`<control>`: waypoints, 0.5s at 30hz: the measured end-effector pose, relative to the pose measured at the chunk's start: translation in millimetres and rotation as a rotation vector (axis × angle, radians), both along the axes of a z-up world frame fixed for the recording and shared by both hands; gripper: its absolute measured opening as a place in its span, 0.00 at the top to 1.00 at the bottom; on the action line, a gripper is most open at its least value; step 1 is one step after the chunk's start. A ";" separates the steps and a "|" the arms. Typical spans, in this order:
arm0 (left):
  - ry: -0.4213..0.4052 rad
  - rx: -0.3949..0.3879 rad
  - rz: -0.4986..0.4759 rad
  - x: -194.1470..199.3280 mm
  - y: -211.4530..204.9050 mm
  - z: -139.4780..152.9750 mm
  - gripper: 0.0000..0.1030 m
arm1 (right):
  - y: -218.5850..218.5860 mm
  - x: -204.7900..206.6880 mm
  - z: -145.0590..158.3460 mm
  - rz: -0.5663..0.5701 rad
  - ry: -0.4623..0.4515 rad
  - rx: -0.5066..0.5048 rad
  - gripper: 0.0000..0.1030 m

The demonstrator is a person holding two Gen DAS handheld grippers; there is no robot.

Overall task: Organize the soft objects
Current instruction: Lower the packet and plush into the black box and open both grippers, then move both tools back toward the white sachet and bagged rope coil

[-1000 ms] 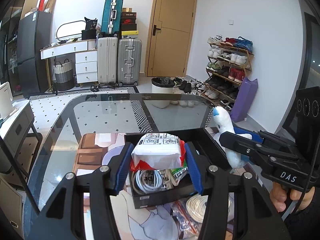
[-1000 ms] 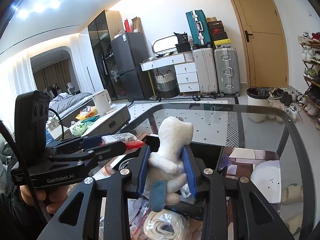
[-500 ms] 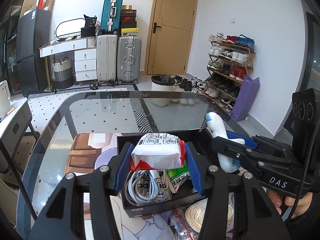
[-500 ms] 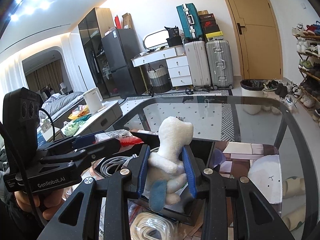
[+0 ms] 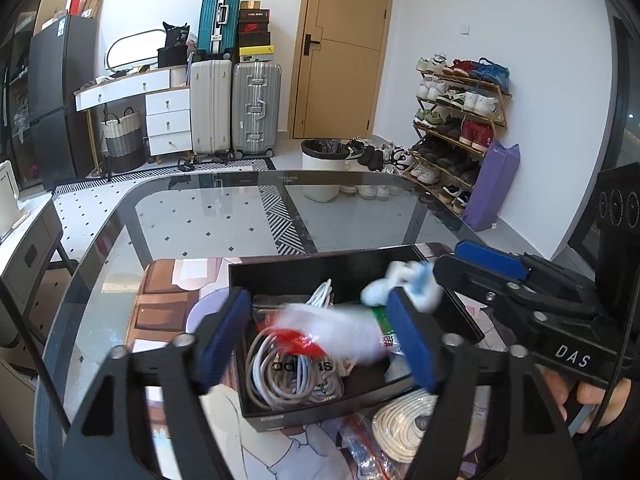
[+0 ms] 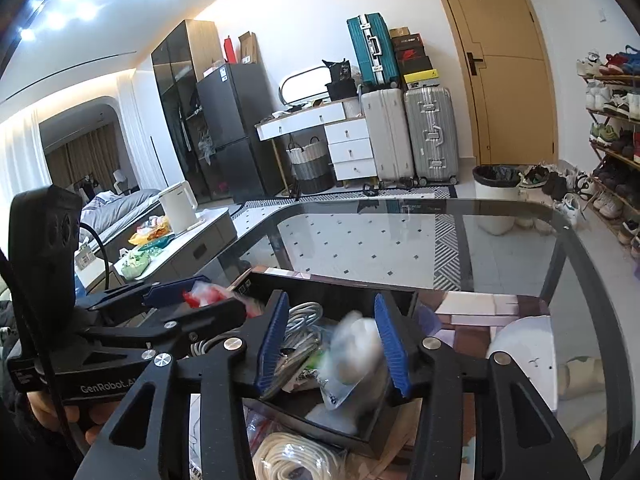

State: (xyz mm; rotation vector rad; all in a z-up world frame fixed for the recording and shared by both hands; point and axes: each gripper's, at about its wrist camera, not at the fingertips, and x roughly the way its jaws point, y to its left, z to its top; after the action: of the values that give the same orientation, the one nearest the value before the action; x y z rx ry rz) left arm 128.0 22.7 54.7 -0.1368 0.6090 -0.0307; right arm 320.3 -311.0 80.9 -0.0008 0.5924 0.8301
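Note:
A black shoe box (image 5: 304, 268) (image 6: 340, 292) stands open on the glass table and holds coiled grey cables (image 5: 280, 368). My left gripper (image 5: 320, 336) is open over the box; a white and red soft packet (image 5: 332, 330) falls, blurred, between its fingers. My right gripper (image 6: 332, 344) is open over the box's right end; a white and blue plush toy (image 6: 356, 352) drops, blurred, between its fingers. The toy also shows in the left wrist view (image 5: 404, 284), beside the right gripper (image 5: 472, 276). The left gripper (image 6: 188, 300) shows in the right wrist view with the packet (image 6: 200, 294) by it.
A coil of white rope (image 5: 404, 424) (image 6: 288, 460) and plastic bags lie in front of the box. The glass table (image 5: 208, 216) stretches ahead. Suitcases (image 5: 236, 108), a bin (image 5: 324, 168) and a shoe rack (image 5: 456, 120) stand beyond it.
Both grippers have opened. The packet has left the left gripper and the plush toy has left the right gripper; both drop into the box.

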 end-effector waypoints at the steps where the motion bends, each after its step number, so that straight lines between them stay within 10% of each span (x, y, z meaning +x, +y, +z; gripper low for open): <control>1: -0.003 -0.001 0.002 -0.9 1.4 0.6 0.18 | -2.3 -0.6 0.5 -0.004 -0.002 -0.003 0.52; 7: -0.027 0.036 0.031 -15.1 3.7 6.5 0.02 | -14.9 -10.7 1.3 -0.003 -0.016 -0.034 0.08; 15: -0.019 0.055 0.040 -33.1 3.8 3.6 0.00 | -18.0 -32.9 -11.0 0.004 -0.006 -0.112 0.01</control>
State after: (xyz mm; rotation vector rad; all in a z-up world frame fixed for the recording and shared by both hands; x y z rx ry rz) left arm 95.0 26.4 58.3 -0.0957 0.5874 0.0232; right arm 287.5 -329.0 69.9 -0.1071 0.6328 0.7999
